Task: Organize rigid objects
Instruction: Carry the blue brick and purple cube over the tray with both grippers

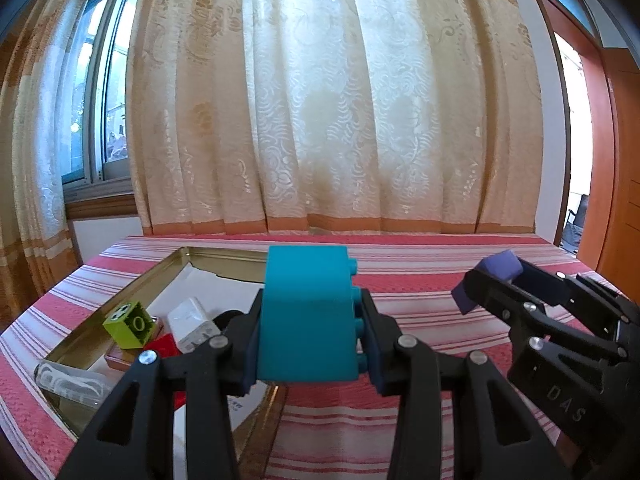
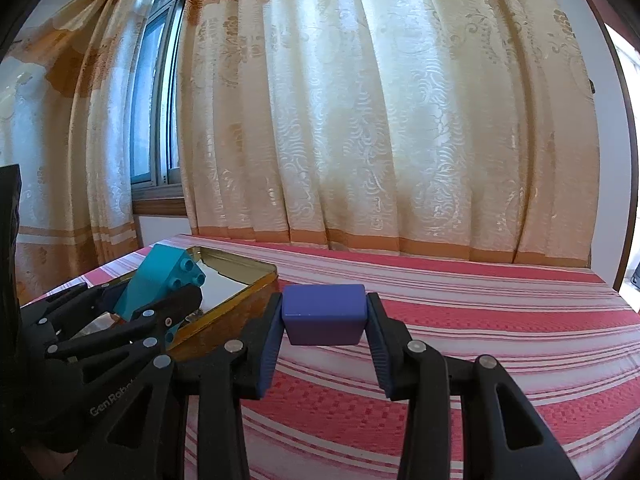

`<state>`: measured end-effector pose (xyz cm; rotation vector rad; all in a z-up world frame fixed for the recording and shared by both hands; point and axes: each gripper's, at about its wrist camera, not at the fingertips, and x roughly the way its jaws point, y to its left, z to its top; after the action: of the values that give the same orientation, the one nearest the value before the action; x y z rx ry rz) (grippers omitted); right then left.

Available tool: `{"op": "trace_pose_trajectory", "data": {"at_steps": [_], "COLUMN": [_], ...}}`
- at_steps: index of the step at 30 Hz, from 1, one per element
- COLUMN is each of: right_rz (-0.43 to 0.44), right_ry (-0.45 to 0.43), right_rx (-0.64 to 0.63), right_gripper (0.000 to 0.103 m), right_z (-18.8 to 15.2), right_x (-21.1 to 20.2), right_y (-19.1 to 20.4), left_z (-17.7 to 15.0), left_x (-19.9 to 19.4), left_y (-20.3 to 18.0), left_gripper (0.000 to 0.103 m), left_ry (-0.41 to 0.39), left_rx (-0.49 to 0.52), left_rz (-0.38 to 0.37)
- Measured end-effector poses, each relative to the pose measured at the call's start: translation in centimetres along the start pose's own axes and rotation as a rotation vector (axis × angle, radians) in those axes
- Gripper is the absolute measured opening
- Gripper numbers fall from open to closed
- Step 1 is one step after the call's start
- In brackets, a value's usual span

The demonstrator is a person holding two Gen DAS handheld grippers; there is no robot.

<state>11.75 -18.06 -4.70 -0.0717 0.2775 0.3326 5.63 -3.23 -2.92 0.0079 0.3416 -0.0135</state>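
Left tool (image 1: 310,328) is pinching a teal building brick (image 1: 306,312) by its flat sides, studs facing right, so the brick is staying square for a drop into the gold tin tray (image 1: 160,276) below and to its left. The tray is already holding a green block (image 1: 130,324), a white charger (image 1: 192,324) and a red piece (image 1: 162,346).

Right tool (image 2: 325,320) is clamping a purple block (image 2: 324,312) across its short ends, hovering above the striped table (image 2: 480,340), clear of the tray, probably waiting its turn.

Both tools are pointing slightly downward, side by side.
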Motion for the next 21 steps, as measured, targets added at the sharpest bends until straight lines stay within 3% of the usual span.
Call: {"op": "trace_pose_trajectory", "data": {"at_steps": [21], "right_rz": [0.042], "right_ry": [0.012], "right_rx": [-0.013], "right_gripper": [0.042], "right_z": [0.0], "right_x": [0.3], "right_y": [2.4], "left_z": [-0.2], "left_x": [-0.4], "left_y": [2.2], "left_gripper": [0.041], "left_ry": [-0.008], "left_rx": [-0.024], "left_rz": [0.017]}}
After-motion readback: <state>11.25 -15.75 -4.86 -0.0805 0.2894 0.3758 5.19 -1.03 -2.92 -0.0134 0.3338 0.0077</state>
